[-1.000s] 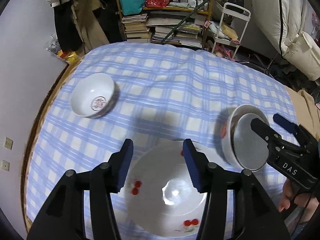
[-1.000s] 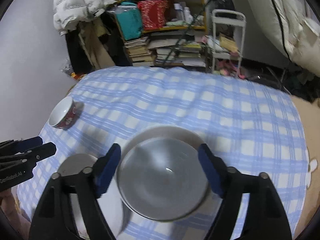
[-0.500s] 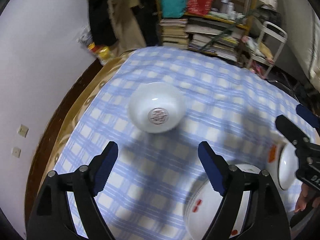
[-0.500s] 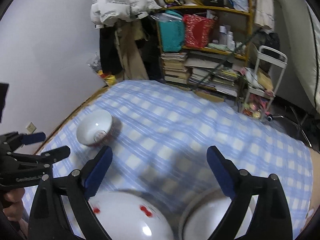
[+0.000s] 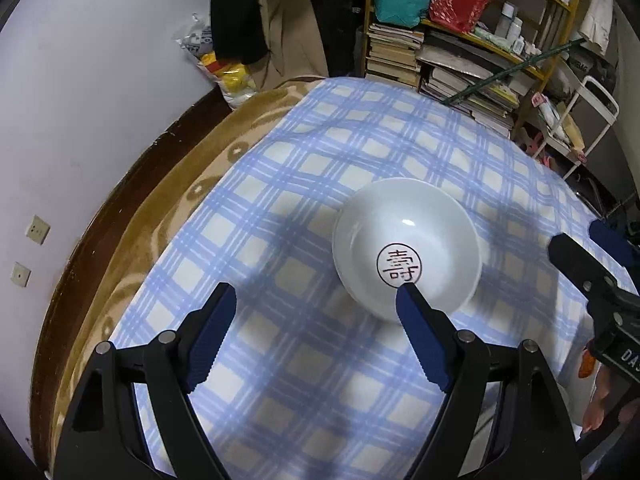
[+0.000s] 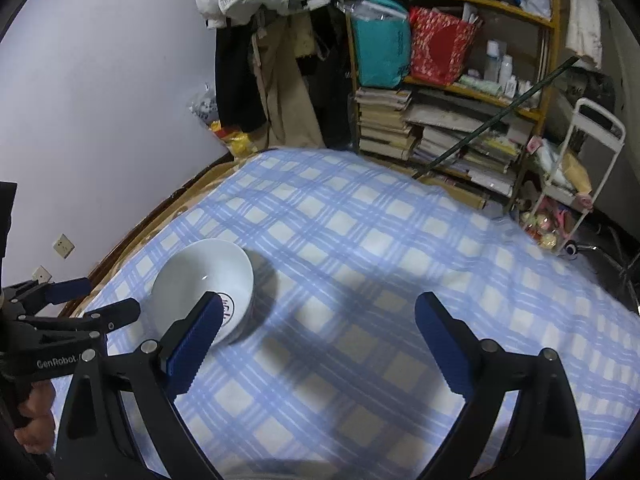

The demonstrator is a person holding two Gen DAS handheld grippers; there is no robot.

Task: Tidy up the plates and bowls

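A: Where was the bowl (image 5: 406, 254) found?

B: It was seen upright on the checked cloth (image 5: 304, 184), well in from the cloth's wall-side edge, with a red seal mark at its bottom. No other dish was visible on the cloth around it.

A: And the grippers?

B: The left gripper (image 5: 316, 312) was held with jaws spread and empty, one tip overlapping the bowl's near rim in view (contact could not be confirmed). The right gripper (image 6: 318, 320) was likewise spread wide, nothing between its jaws, just beside the bowl.

A: How was the bowl judged to handle?

B: It was taken for glazed ceramic: stiff, slick, breakable, fairly heavy. A pinch across the rim wall was thought best.
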